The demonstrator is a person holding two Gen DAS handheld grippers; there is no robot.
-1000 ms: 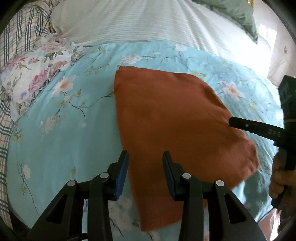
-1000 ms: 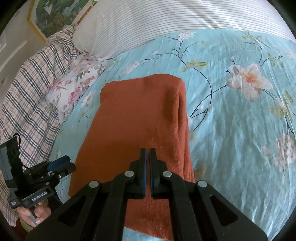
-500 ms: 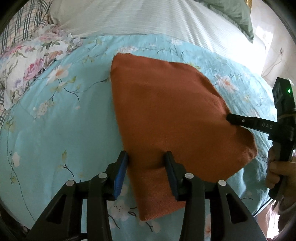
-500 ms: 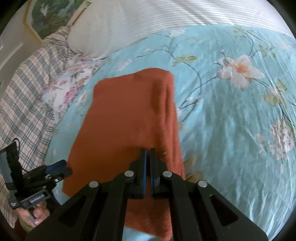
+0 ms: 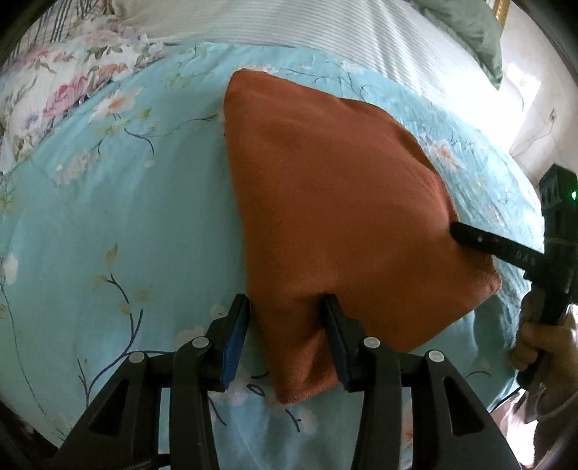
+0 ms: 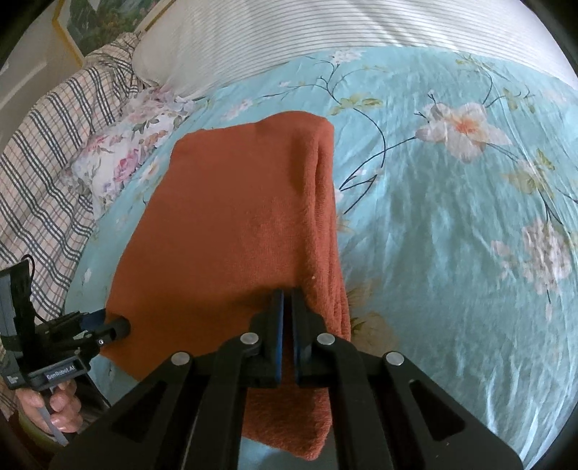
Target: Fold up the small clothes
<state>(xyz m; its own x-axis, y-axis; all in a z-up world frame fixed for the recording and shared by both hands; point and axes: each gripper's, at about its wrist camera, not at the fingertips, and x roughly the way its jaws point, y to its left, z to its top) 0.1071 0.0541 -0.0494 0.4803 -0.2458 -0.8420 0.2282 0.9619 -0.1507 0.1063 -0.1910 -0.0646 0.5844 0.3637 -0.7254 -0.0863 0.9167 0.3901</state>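
Cloth first: from your left wrist camera, the rust-orange cloth [image 5: 332, 217] lies folded on the bed's turquoise floral sheet [image 5: 119, 224], its near corner hanging toward you. Your left tongs [image 5: 285, 336] stand spread, and their jaws have just been opening wider; the cloth's near corner sits between them, the right finger [image 5: 334, 325] touching its edge while the blue-padded left finger [image 5: 236, 332] stands just clear of it. At the right edge of this view your right tongs [image 5: 456, 228] reach in from the side, tips at the cloth's far right edge, with your right hand [image 5: 534, 343] wrapped around the handle. A white striped cover [image 5: 289, 25] lies beyond the sheet, a flowered pillow [image 5: 54, 97] at the upper left and a green pillow [image 5: 466, 25] at the upper right.

From your right wrist camera, the same cloth [image 6: 231, 231] runs away from you across the sheet [image 6: 451, 224], its doubled fold along the right side. Your right tongs [image 6: 286, 300] are pressed together, pinching the cloth's near edge, which rises slightly at that point. At the lower left your left tongs [image 6: 115, 327] meet the cloth's left corner, and your left hand [image 6: 57, 408] grips their handle below. A plaid blanket [image 6: 43, 152] and the flowered pillow [image 6: 119, 162] lie to the left.
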